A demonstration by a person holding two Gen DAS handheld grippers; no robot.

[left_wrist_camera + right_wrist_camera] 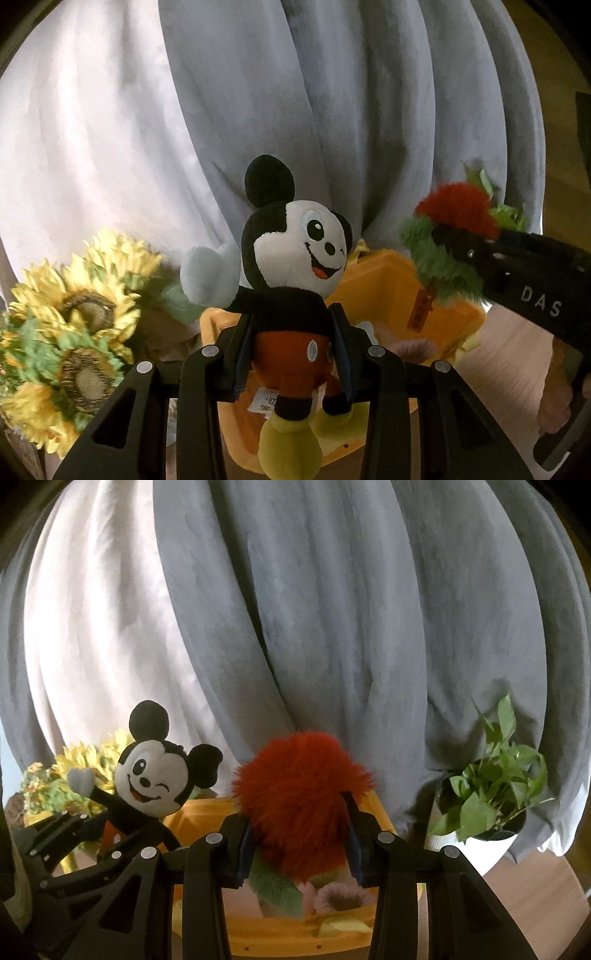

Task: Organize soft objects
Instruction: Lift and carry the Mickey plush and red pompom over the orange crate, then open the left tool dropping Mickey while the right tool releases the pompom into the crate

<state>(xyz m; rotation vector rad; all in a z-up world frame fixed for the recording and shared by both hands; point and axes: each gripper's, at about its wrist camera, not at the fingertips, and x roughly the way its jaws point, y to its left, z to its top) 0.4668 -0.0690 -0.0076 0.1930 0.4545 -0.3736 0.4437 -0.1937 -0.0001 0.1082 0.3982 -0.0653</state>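
Observation:
My left gripper [291, 347] is shut on a Mickey Mouse plush [295, 258] at its red shorts and holds it upright above an orange bin [391, 291]. My right gripper [297, 843] is shut on a fuzzy red and green plush [299, 790] and holds it above the same orange bin [295, 938]. In the right wrist view the Mickey plush [151, 775] is at the left in the left gripper [107, 834]. In the left wrist view the red and green plush [450, 225] is at the right in the right gripper [450, 236]. A pink fuzzy flower [340, 897] lies in the bin.
Grey and white curtains [332, 92] hang close behind. A bunch of artificial sunflowers [66, 317] stands at the left. A potted green plant [491, 794] in a white pot stands at the right. Wooden floor [535, 897] shows at the lower right.

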